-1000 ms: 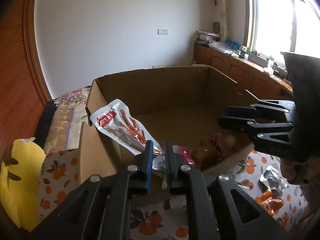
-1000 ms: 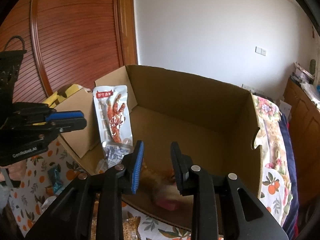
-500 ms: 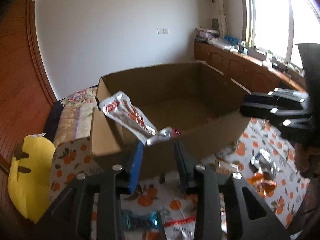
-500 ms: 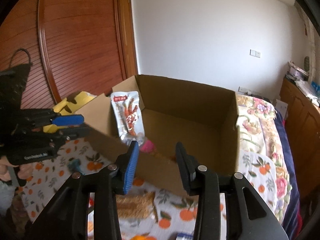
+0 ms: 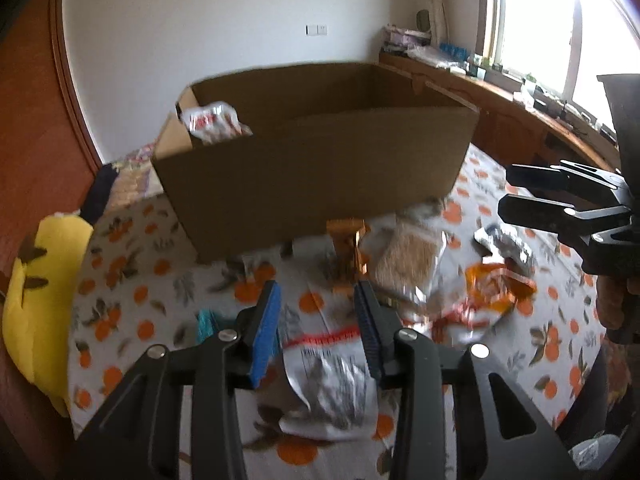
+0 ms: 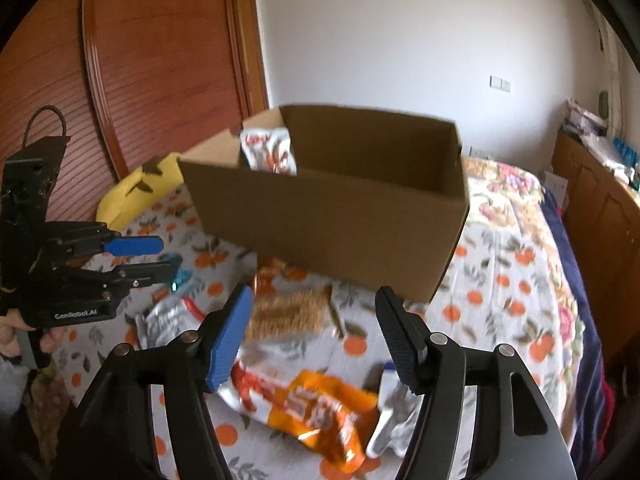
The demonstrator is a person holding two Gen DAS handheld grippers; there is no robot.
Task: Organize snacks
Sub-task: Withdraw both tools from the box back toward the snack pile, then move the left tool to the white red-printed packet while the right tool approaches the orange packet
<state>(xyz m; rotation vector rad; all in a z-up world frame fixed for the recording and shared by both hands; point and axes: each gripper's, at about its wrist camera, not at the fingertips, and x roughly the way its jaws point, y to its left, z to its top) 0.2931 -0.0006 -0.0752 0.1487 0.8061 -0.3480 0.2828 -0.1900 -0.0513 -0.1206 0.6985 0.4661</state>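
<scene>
A brown cardboard box (image 5: 312,168) (image 6: 332,232) stands on the bed, and a white-and-red snack packet (image 5: 212,122) (image 6: 270,154) leans in its far left corner. Short of the box, my left gripper (image 5: 317,292) (image 6: 168,255) hangs above a silver packet with a red stripe (image 5: 328,380); its jaws are opening with nothing between them. My right gripper (image 6: 314,300) (image 5: 506,186) hovers over a brown cracker packet (image 6: 292,312) and an orange packet (image 6: 320,412); its jaws are opening wide and hold nothing.
Several loose packets lie on the orange-print sheet (image 6: 500,280) in front of the box, among them a teal one (image 6: 178,280) and a white-and-blue one (image 6: 390,412). A yellow plush (image 5: 44,300) lies at the left. A wooden wardrobe and cabinets line the walls.
Both grippers drew back from over the box to the loose packets in front of it and opened. The left one let go of the white-and-red packet, which stayed in the box.
</scene>
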